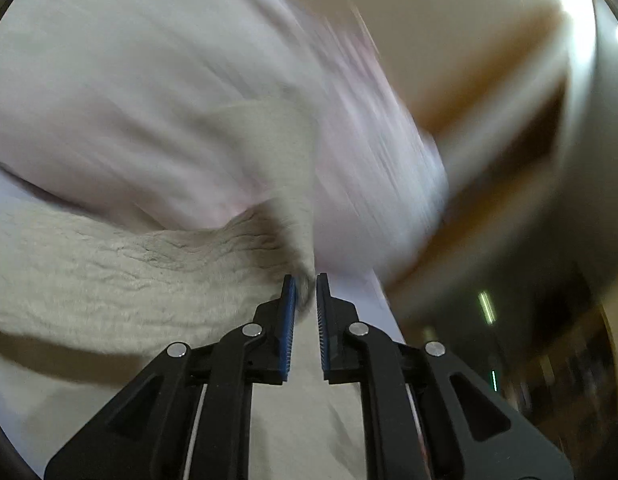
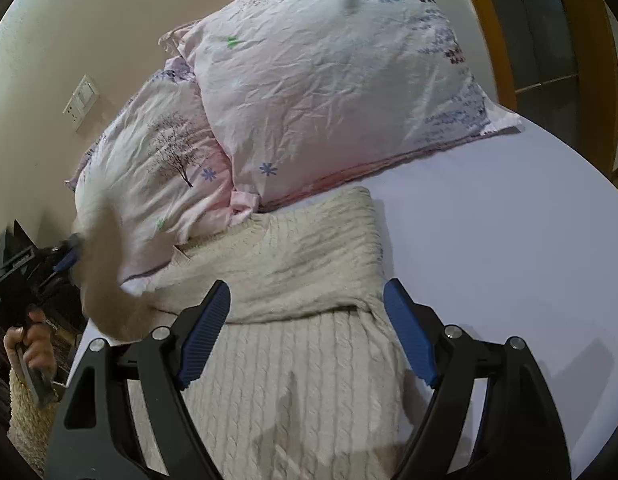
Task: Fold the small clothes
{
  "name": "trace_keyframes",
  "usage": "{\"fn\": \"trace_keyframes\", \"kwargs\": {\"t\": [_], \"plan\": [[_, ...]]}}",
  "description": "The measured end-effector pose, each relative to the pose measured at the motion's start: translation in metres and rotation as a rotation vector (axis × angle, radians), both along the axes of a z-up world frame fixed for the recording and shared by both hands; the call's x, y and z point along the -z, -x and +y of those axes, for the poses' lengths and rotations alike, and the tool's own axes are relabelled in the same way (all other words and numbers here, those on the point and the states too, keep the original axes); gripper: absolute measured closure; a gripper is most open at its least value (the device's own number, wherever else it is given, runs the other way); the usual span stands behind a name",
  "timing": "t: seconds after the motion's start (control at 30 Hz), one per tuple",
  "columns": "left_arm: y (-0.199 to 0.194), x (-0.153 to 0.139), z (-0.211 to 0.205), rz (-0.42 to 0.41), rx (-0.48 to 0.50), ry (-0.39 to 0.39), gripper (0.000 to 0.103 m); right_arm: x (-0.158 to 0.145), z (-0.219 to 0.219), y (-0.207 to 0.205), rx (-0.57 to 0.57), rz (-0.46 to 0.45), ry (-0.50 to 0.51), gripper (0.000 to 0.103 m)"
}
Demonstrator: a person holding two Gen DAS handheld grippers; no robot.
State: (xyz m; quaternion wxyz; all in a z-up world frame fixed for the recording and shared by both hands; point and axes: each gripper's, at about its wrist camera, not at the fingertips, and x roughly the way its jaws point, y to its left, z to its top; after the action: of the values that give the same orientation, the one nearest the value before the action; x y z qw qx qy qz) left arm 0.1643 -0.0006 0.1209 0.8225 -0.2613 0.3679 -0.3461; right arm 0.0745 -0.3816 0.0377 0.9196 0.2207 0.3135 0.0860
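Between the wide-spread jaws of the right gripper (image 2: 307, 332) lies the cream cable-knit sweater (image 2: 293, 280), spread on the pale lilac bed sheet (image 2: 509, 248). Its body runs from beneath the jaws forward, and a folded band of knit crosses just ahead of the blue ribbed pads. Those jaws stand far apart and grip nothing; the knit lies under them, and whether they touch it cannot be told.

Off to the left of the right jaws, a sleeve or edge of the same sweater rises from the bed in a blurred cream strip to the left gripper (image 2: 71, 258), held by the person's hand (image 2: 29, 344). In the left wrist view the left gripper (image 1: 306, 292) has its jaws drawn nearly together, with a tuft of cream knit pinched at their tips. From that pinch the knit fabric (image 1: 129, 276) stretches away to the left of the jaws, lifted clear of the sheet, and more cream cloth lies below the jaws.

Ahead of the sweater, two pale pink crumpled pillows with printed trees and blue flowers (image 2: 329, 92) are stacked against the beige wall (image 2: 69, 40), the nearer one touching the sweater's far edge. A white wall switch plate (image 2: 81, 102) sits left of the pillows. Right of the right jaws, beyond the bed, stands a wooden frame (image 2: 581, 80) with dark panels. The left view is heavily motion-blurred, so its pink pillow (image 1: 149, 100) shows only as streaks.
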Motion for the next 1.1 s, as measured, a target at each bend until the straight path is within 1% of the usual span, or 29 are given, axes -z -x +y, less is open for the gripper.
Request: {"fn": "trace_keyframes", "kwargs": {"t": [0.03, 0.07, 0.1, 0.13, 0.17, 0.23, 0.3, 0.33, 0.37, 0.4, 0.43, 0.47, 0.5, 0.57, 0.6, 0.67, 0.73, 0.77, 0.8, 0.83, 0.9, 0.93, 0.97, 1.0, 1.03, 1.07, 1.1], "plan": [[0.002, 0.007, -0.021, 0.027, 0.071, -0.018, 0.094, 0.0, -0.002, 0.004, -0.004, 0.005, 0.001, 0.024], [0.007, 0.012, -0.034, 0.038, 0.113, -0.04, 0.094, 0.0, -0.006, 0.009, -0.011, 0.006, 0.003, 0.024], [0.016, 0.015, -0.037, 0.027, 0.13, -0.069, 0.094, 0.0, -0.011, 0.017, -0.021, 0.005, 0.007, 0.023], [0.026, 0.015, -0.032, 0.009, 0.125, -0.095, 0.094, -0.001, -0.014, 0.023, -0.031, 0.005, 0.009, 0.021], [0.036, 0.016, -0.023, -0.006, 0.111, -0.118, 0.094, 0.0, -0.018, 0.03, -0.046, 0.007, 0.007, 0.019], [0.065, 0.016, 0.015, -0.032, 0.074, -0.14, 0.094, 0.005, -0.027, 0.047, -0.109, 0.024, -0.029, 0.018], [0.089, 0.017, 0.063, -0.035, 0.051, -0.163, 0.089, 0.012, -0.033, 0.062, -0.181, 0.056, -0.09, 0.018], [0.103, 0.017, 0.079, -0.039, 0.039, -0.182, 0.077, 0.018, -0.035, 0.072, -0.231, 0.082, -0.135, 0.018], [0.12, 0.019, 0.097, -0.04, 0.021, -0.206, 0.059, 0.023, -0.037, 0.082, -0.275, 0.103, -0.175, 0.018], [0.14, 0.022, 0.116, -0.036, -0.011, -0.232, 0.051, 0.028, -0.038, 0.092, -0.31, 0.124, -0.208, 0.018], [0.15, 0.024, 0.13, -0.021, -0.038, -0.237, 0.044, 0.036, -0.04, 0.106, -0.343, 0.156, -0.235, 0.018], [0.164, 0.03, 0.145, 0.0, -0.054, -0.221, 0.044, 0.042, -0.042, 0.118, -0.355, 0.183, -0.245, 0.018], [0.183, 0.038, 0.163, 0.041, -0.072, -0.185, 0.044, 0.046, -0.044, 0.125, -0.362, 0.198, -0.249, 0.018], [0.208, 0.052, 0.188, 0.097, -0.099, -0.134, 0.044, 0.058, -0.047, 0.145, -0.381, 0.264, -0.269, 0.018], [0.221, 0.063, 0.199, 0.119, -0.112, -0.126, 0.044, 0.065, -0.046, 0.15, -0.385, 0.301, -0.286, 0.018], [0.231, 0.08, 0.203, 0.169, -0.12, -0.115, 0.044, 0.081, -0.043, 0.15, -0.383, 0.356, -0.326, 0.018], [0.236, 0.102, 0.202, 0.229, -0.112, -0.09, 0.044, 0.101, -0.039, 0.143, -0.374, 0.416, -0.357, 0.025], [0.239, 0.111, 0.202, 0.247, -0.111, -0.083, 0.044, 0.11, -0.037, 0.139, -0.373, 0.438, -0.38, 0.032], [0.241, 0.122, 0.2, 0.265, -0.106, -0.065, 0.044, 0.121, -0.032, 0.135, -0.382, 0.458, -0.426, 0.037], [0.241, 0.129, 0.197, 0.276, -0.099, -0.041, 0.044, 0.128, -0.029, 0.133, -0.393, 0.465, -0.454, 0.04], [0.237, 0.141, 0.188, 0.297, -0.081, 0.004, 0.045, 0.14, -0.018, 0.126, -0.429, 0.471, -0.505, 0.055], [0.235, 0.145, 0.183, 0.301, -0.073, 0.019, 0.047, 0.143, -0.013, 0.125, -0.446, 0.469, -0.528, 0.061], [0.235, 0.147, 0.179, 0.302, -0.067, 0.028, 0.053, 0.145, -0.01, 0.125, -0.459, 0.459, -0.545, 0.075], [0.233, 0.149, 0.174, 0.308, -0.062, 0.041, 0.056, 0.146, -0.006, 0.126, -0.478, 0.448, -0.564, 0.085], [0.231, 0.151, 0.171, 0.316, -0.06, 0.049, 0.066, 0.145, -0.006, 0.126, -0.487, 0.432, -0.571, 0.089], [0.23, 0.153, 0.169, 0.328, -0.063, 0.058, 0.079, 0.141, -0.004, 0.127, -0.495, 0.412, -0.571, 0.095], [0.229, 0.155, 0.168, 0.344, -0.069, 0.079, 0.086, 0.135, -0.003, 0.129, -0.502, 0.382, -0.556, 0.095]]}}
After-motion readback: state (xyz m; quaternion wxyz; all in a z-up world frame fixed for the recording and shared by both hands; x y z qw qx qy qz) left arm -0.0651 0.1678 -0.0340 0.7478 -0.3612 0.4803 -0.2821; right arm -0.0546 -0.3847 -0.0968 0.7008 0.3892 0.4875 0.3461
